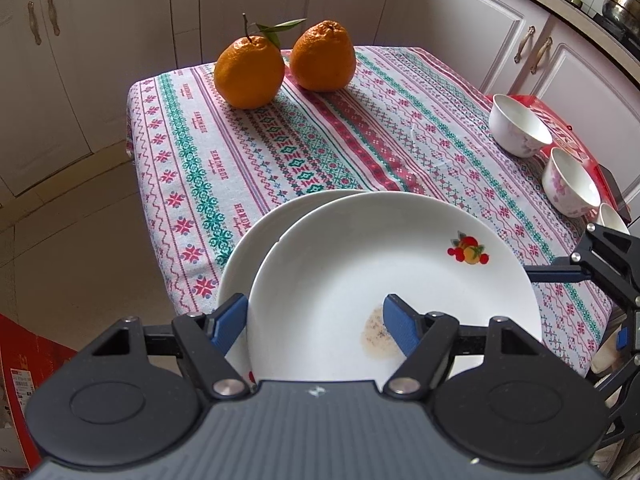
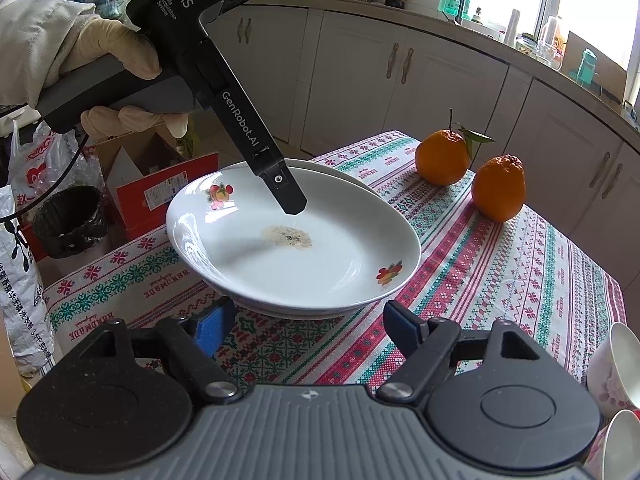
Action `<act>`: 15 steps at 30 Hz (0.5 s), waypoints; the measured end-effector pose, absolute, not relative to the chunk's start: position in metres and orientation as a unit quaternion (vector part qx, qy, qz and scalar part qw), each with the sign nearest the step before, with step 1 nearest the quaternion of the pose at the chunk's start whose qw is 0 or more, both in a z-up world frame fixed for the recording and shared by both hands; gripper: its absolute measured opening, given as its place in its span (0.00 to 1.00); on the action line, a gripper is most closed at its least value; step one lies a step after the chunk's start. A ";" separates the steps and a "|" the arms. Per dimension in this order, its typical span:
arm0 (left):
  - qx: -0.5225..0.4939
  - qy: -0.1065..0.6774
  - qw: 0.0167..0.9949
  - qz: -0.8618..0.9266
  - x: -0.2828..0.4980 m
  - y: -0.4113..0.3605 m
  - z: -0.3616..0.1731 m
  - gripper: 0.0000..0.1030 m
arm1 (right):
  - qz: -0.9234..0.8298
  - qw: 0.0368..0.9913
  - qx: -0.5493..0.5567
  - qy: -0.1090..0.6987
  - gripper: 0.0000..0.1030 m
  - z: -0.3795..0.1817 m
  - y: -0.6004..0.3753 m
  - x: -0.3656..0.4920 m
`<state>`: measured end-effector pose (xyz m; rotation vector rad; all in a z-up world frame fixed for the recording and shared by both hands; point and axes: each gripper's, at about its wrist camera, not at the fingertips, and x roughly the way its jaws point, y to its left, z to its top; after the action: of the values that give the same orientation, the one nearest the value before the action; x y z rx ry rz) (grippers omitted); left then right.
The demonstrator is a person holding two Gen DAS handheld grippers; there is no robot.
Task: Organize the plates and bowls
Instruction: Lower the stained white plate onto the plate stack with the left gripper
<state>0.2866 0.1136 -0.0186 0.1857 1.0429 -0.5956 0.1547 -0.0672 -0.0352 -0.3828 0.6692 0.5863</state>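
Two white plates are stacked at the near-left corner of the patterned tablecloth. The top plate (image 1: 360,264) (image 2: 296,248) has fruit prints and a brownish stain, and sits shifted and slightly tilted on the lower plate (image 1: 244,252) (image 2: 344,174). My left gripper (image 1: 316,324) is open astride the top plate's rim, one blue pad outside it and one over the stain, neither pressing. A gloved hand (image 2: 112,52) holds it. My right gripper (image 2: 308,328) is open just short of the plate's near edge, with only cloth between its fingers. White floral bowls (image 1: 520,124) (image 1: 572,184) (image 2: 616,364) stand along the table's right side.
Two oranges (image 1: 248,72) (image 1: 322,58) (image 2: 442,158) (image 2: 498,188) sit at the far end of the table (image 1: 360,140). A red box (image 1: 568,128) lies behind the bowls. On the floor stand a red carton (image 2: 160,188), a black bin (image 2: 70,220) and bags. Cabinets surround the table.
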 end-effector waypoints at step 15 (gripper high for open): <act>0.111 0.481 0.827 -0.269 0.278 0.107 -0.016 0.73 | 0.273 0.894 -0.180 0.305 0.96 -0.026 -0.077 0.149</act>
<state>0.2784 0.1066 -0.0157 0.2361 1.0215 -0.5714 0.1494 -0.0772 -0.0260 -0.3732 0.6325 0.5668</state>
